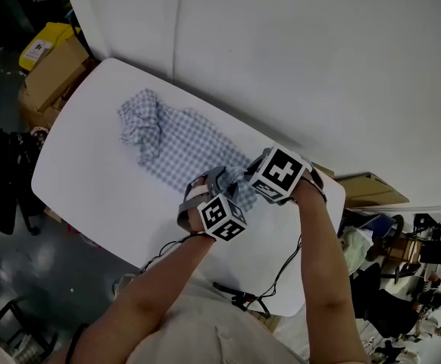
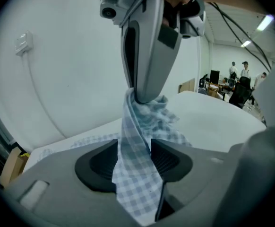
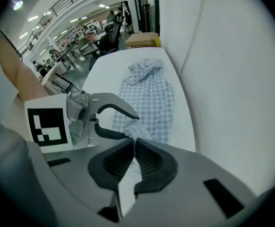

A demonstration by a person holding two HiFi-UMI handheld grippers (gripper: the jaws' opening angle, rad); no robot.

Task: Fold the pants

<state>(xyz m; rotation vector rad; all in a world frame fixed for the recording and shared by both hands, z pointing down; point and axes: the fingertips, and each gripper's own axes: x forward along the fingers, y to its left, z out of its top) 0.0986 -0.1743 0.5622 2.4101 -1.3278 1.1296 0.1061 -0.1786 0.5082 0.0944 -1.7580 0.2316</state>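
The blue-and-white checked pants [image 1: 179, 142] lie spread along the white table [image 1: 92, 165], bunched at the far end. Both grippers meet at the near end. My right gripper [image 1: 245, 182] points steeply down and is shut on a lifted fold of the fabric; in the right gripper view cloth [image 3: 149, 93] is pinched between its pads [image 3: 133, 157]. In the left gripper view the right gripper [image 2: 144, 98] hangs just above, and a strip of the pants [image 2: 135, 174] runs down between my left gripper's [image 2: 133, 160] parted jaws. The left gripper [image 3: 130, 126] stands open around that same fold.
Cardboard boxes [image 1: 50, 70] stand on the floor past the table's far-left corner, and another box [image 1: 372, 188] lies at the right. A white wall [image 1: 281, 51] runs along the table's far side. Cables [image 1: 236, 294] hang at the near edge.
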